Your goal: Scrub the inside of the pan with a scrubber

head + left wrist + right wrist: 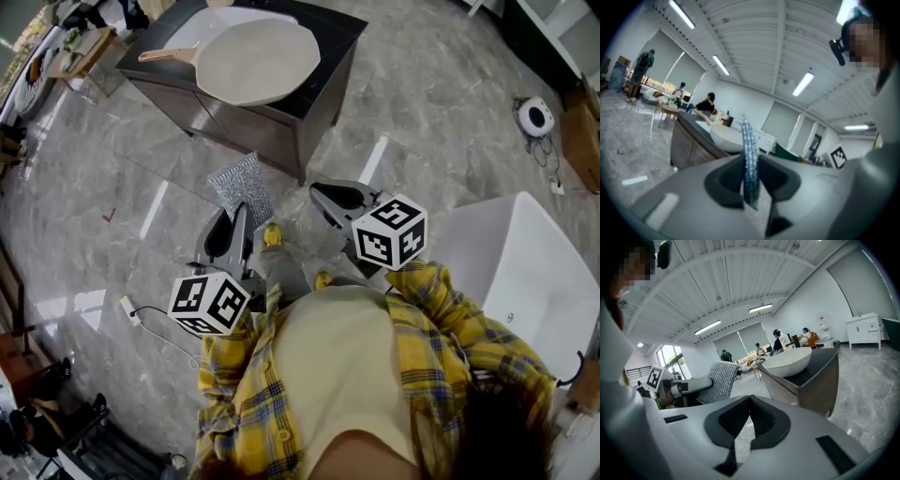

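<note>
A firm pinch will matter on the carry, so the mesh scrubber's [241, 186] flat face can press squarely inside the pan [258, 61]. Close to the body, the left gripper [239, 217] is clamped on the scrubber's lower edge and the right gripper [325, 197] is closed on nothing. The pan sits well ahead on the dark table [333, 42].

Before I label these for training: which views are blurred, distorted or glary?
Head view: sharp, with light streaks glaring off the floor. Left gripper view: fisheye, soft overall, scrubber blurred close up. Right gripper view: fisheye, dark corners, pan fairly crisp.
</note>
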The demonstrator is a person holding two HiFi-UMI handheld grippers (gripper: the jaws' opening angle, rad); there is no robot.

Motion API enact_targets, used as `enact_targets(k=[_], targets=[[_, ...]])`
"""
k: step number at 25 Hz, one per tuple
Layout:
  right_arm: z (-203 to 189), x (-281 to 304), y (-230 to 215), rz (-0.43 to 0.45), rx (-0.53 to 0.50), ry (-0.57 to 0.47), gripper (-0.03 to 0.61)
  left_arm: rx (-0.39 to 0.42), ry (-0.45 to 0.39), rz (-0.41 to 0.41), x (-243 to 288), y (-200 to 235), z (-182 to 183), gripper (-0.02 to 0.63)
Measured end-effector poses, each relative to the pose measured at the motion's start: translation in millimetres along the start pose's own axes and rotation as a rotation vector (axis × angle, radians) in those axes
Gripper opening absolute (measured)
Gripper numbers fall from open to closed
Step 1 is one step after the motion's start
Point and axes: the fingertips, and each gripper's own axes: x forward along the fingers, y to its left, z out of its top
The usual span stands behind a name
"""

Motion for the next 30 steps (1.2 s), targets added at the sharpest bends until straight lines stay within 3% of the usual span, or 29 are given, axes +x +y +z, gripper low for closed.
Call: enact_targets(k=[5, 19, 30], targets=[[22.9, 27.2, -19.0, -0.059, -0.003, -0.037, 0.014, 0.073, 0.01, -0.074, 39.3, 23.3, 27.8, 0.083], [99.4, 115.7, -57.4, -0.197, 0.01, -0.117, 0.014, 0.18, 0.029, -0.234, 129.4, 92.1, 111.6, 0.083], [131.9, 140.5, -79.5, -0.299, -0.002, -0.127, 0.014, 0.193, 0.044, -0.355, 189.3, 107.4, 143.5, 0.084]])
